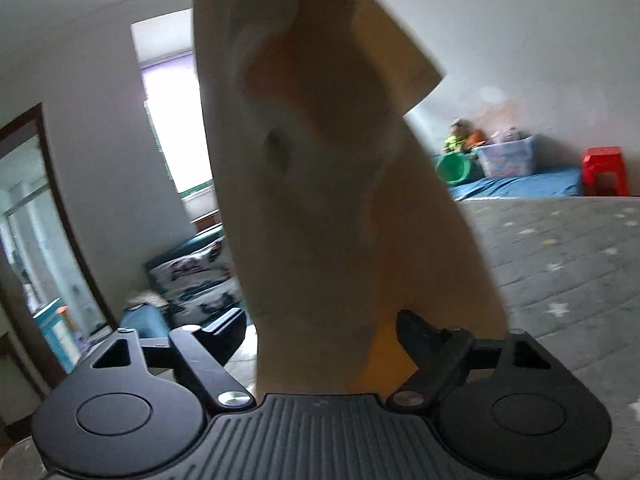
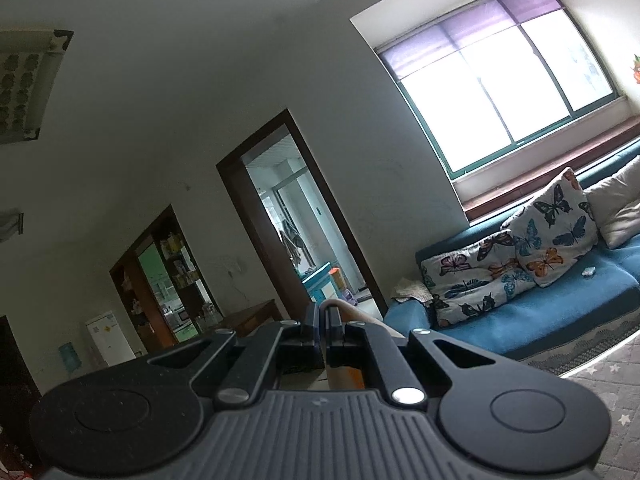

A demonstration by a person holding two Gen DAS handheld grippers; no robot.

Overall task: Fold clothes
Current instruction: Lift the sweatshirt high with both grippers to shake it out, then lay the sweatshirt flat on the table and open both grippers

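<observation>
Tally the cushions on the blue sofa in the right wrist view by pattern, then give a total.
Butterfly-print cushions: 2
Plain cream cushions: 1
Total: 3, all lying on the blue sofa.

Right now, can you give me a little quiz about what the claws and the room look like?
1. True or false: the right claw is shut on the cream cloth.
2. What colour is the stool by the far wall? A red, B green, C yellow.
3. Fill in: the pillow on the blue sofa has ______ printed on it.
Key: 1 true; 2 A; 3 butterflies.
</observation>
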